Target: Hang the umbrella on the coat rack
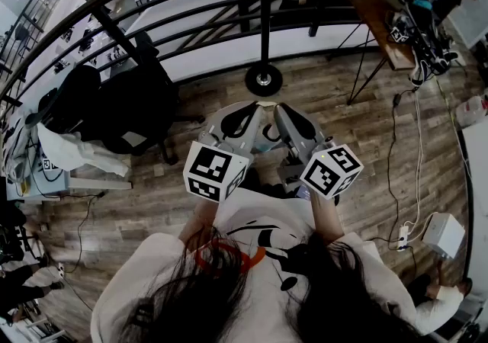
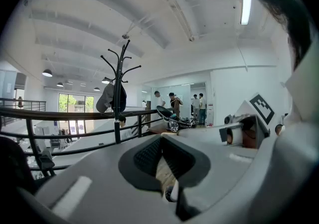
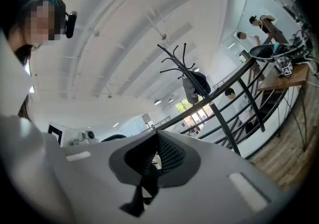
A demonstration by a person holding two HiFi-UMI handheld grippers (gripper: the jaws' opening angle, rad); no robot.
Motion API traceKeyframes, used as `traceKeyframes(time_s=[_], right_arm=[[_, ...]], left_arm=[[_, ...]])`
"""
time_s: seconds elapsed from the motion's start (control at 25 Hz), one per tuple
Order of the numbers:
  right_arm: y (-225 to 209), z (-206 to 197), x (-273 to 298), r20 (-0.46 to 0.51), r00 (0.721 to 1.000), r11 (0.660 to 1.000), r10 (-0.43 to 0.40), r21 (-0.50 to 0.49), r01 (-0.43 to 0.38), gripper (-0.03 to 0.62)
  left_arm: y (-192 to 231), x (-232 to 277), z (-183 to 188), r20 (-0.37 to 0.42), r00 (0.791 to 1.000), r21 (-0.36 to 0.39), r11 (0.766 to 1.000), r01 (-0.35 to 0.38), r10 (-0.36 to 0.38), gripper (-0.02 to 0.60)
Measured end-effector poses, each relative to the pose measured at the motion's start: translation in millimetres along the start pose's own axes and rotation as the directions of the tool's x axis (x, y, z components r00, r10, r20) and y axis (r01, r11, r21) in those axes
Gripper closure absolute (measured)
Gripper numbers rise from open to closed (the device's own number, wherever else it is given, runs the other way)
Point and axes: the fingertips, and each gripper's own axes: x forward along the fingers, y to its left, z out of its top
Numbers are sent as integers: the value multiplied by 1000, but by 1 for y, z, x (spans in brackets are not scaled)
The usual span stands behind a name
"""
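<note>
The black coat rack stands in front of me: round base [image 1: 264, 78] on the wood floor, hooked top [image 2: 118, 93] [image 3: 187, 71] with a grey and black item hung on it. I hold both grippers close to my chest, side by side and pointing at the rack. My left gripper [image 1: 248, 110] [image 2: 163, 161] has its pads nearly together, with a thin strip of floor and a small black-and-white thing between them. My right gripper [image 1: 286, 110] [image 3: 155, 156] is shut on a black strap [image 3: 143, 190] that hangs down from its pads. The umbrella's body is hidden under the grippers.
A black railing [image 1: 191, 17] runs behind the rack. A black office chair [image 1: 130, 105] piled with dark clothes stands to the left. A wooden table [image 1: 381, 21] with gear is at the far right. Cables, a power strip [image 1: 402, 236] and a white box [image 1: 442, 233] lie at the right.
</note>
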Motion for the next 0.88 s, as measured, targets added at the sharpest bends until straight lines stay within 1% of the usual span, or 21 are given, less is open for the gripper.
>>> traceKeyframes(time_s=[0.4,0.64,0.88], right_arm=[[-2,-2,5,-9,1000,1000,9,-17,-9,571],[-13,-3,8,-33,999,1000,-3,-24,2,571],[-27,0,25,-48,999,1000,5,-22,-6,571]], left_arm=[[4,2,-3,-1,1000,-33,999,7,-7,581],[7,13,-6,-18,1000,-51,999,13,-14,581],[22,29,-8,-33,999,-65,998,5,-7,581]])
